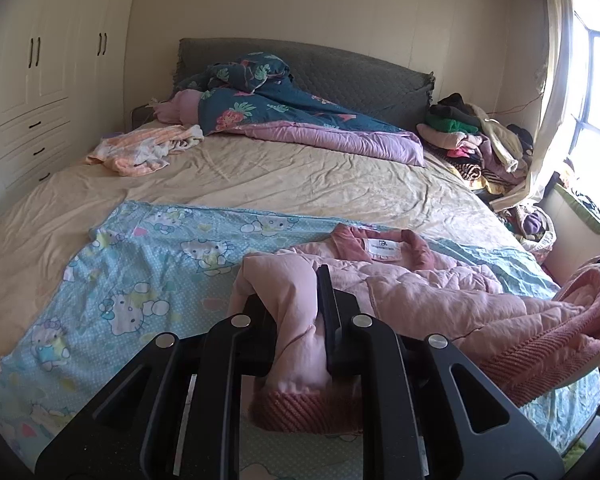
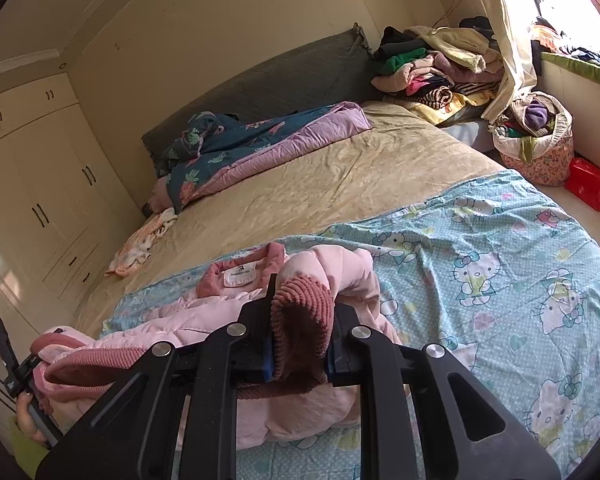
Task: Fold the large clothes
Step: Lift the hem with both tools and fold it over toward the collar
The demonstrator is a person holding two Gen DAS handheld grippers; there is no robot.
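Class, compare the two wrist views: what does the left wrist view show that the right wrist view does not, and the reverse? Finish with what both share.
Only the left wrist view: the left gripper shut on the pink jacket at a pale pink fold above its ribbed trim.

Only the right wrist view: the right gripper shut on the jacket's ribbed cuff, a red box on the floor, and a flowered bag stuffed with clothes.

Both: the jacket lying collar-up on the cartoon-cat sheet, the teal quilt, the wardrobe and the clothes pile.

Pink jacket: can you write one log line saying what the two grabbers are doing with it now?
left gripper: shut on pink jacket | right gripper: shut on its ribbed cuff | jacket: collar up, on cartoon-cat sheet
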